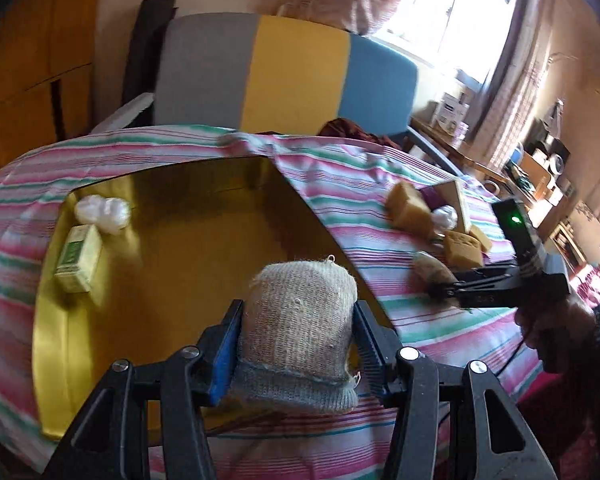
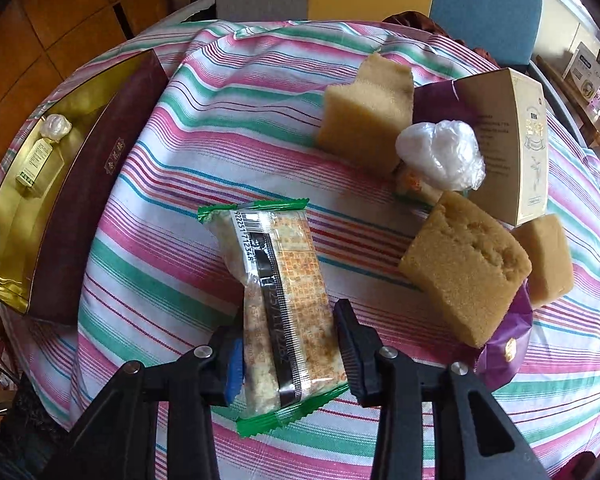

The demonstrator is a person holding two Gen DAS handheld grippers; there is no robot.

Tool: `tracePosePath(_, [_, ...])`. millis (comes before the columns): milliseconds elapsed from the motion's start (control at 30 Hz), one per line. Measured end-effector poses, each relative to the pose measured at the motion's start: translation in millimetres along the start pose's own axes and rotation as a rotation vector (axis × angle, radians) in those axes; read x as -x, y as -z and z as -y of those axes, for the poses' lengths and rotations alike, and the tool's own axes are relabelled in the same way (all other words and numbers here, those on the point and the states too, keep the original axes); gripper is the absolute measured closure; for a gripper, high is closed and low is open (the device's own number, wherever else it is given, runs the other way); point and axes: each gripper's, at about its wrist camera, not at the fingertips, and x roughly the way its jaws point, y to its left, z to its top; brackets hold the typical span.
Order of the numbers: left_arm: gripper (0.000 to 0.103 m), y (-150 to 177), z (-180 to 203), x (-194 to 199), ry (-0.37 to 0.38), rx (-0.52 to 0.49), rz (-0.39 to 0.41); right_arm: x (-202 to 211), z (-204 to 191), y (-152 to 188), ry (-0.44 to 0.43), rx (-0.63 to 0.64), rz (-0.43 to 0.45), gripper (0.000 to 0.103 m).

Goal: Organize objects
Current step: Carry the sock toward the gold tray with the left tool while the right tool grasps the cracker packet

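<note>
A beige and grey knitted pouch point(image 1: 300, 340) is clamped between the pads of my left gripper point(image 1: 298, 306), which is shut on it above the near corner of the gold-lined box point(image 1: 188, 248). In that box lie a small green-and-yellow carton point(image 1: 78, 260) and a white plastic wad point(image 1: 102, 208). My right gripper point(image 2: 288, 320) points steeply down at the striped cloth, its pads against both sides of a green-edged snack packet point(image 2: 276, 264). The left wrist view shows this gripper point(image 1: 436, 286) at the right, with the packet point(image 1: 428, 266) at its tip.
The box's maroon wall point(image 2: 92, 184) stands left of the packet. To the right lie three yellow sponge-like blocks point(image 2: 364, 120) point(image 2: 464, 264) point(image 2: 548, 256), another plastic wad point(image 2: 440, 156), a cream carton point(image 2: 516, 140) and a purple wrapper point(image 2: 504, 344). A grey, yellow and blue chair back point(image 1: 292, 72) stands behind.
</note>
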Motion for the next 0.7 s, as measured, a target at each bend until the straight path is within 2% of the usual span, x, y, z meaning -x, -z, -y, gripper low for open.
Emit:
tracePosePath(200, [0.049, 4.9, -61.2, 9.1, -0.172, 0.056, -0.024, 0.1, -2.1, -0.2, 0.004, 0.008, 0.002, 0.063])
tracePosePath(333, [0.049, 5.5, -87.5, 4.4, -0.244, 0.074, -0.043, 0.2, -2.0, -0.9, -0.002, 0.002, 0.002, 0.062])
tracePosePath(700, [0.049, 1.0, -107.5, -17.9, -0.31, 0.051, -0.096, 0.9, -2.5, -1.3, -0.004, -0.001, 0.002, 0.062])
